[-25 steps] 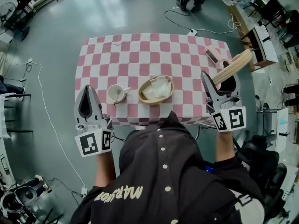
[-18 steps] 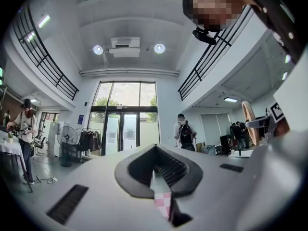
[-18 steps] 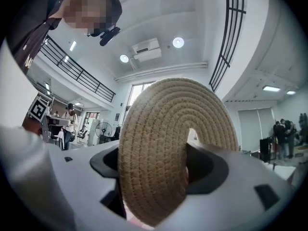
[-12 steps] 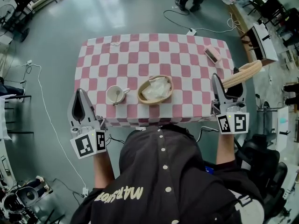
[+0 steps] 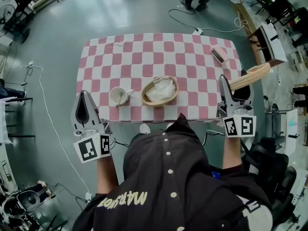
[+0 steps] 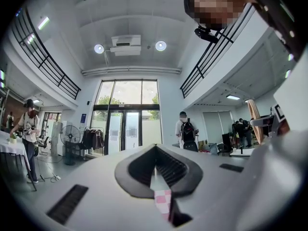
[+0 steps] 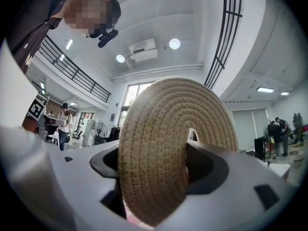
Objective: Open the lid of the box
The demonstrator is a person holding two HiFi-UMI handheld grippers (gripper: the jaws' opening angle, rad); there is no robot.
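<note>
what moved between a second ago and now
The right tool, shut on the woven lid, carried it right and back, clear of the table. The left tool drew back a little too. Both have barely moved in the last half second. The basket, cup and pink item stayed put.

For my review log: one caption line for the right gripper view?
Right gripper clamps the round woven lid, seen face-on between its fingers.

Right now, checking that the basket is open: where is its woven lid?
In the head view the woven lid is clamped by the right gripper, just off the right edge of the checked table, far right of the basket.
</note>
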